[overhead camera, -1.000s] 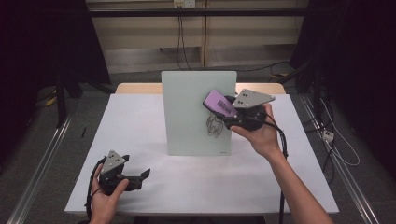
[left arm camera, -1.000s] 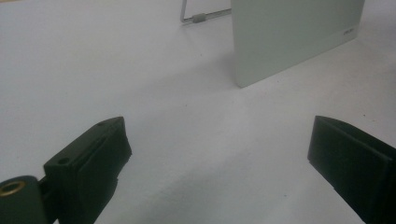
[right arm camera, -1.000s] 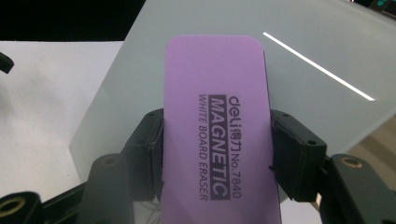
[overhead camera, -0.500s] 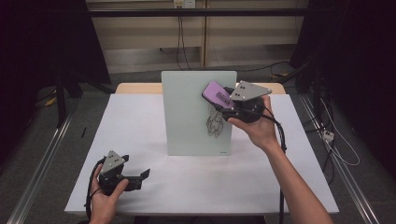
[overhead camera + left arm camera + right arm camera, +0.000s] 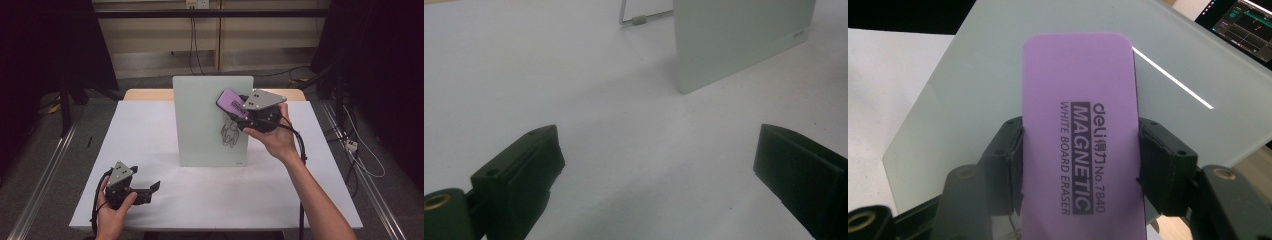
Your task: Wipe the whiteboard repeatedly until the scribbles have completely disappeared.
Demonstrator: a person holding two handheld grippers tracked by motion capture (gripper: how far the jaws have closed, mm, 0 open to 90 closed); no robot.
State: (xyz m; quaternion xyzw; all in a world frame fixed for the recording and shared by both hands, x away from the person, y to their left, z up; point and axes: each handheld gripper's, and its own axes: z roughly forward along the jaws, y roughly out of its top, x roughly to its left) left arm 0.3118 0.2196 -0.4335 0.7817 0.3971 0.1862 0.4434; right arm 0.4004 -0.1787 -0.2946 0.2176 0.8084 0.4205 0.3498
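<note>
— Holding anything, that right gripper [image 5: 239, 111]?

— Yes. Its jaws are clamped on the long sides of a purple eraser [image 5: 1083, 150]; in the right gripper view the black pads press against both edges, and the printed face reads "magnetic white board eraser".

— Where is the eraser relative to the board?

— Up against the upper right part of the pale glass board [image 5: 200, 120], which stands upright near the far middle of the white table [image 5: 150, 130]. From the high view the eraser [image 5: 232, 103] sits just above a dark scribbled drawing [image 5: 230, 131] on the board's face. Whether it actually touches the glass I cannot tell.

— And the hand carrying it?

— The right hand [image 5: 272, 137] is raised in front of the board's right edge, with the grey three-cornered plate on top of the gripper.

— What about the other side?

— The left gripper [image 5: 150, 190] rests low, well apart from the board, toward the near left corner of the table, held by the left hand [image 5: 112, 212]. Its jaws are spread wide with only bare table between them, as the left gripper view shows. That view also catches the board's lower corner [image 5: 734, 45] and a thin wire stand [image 5: 639, 20] behind it.
</note>
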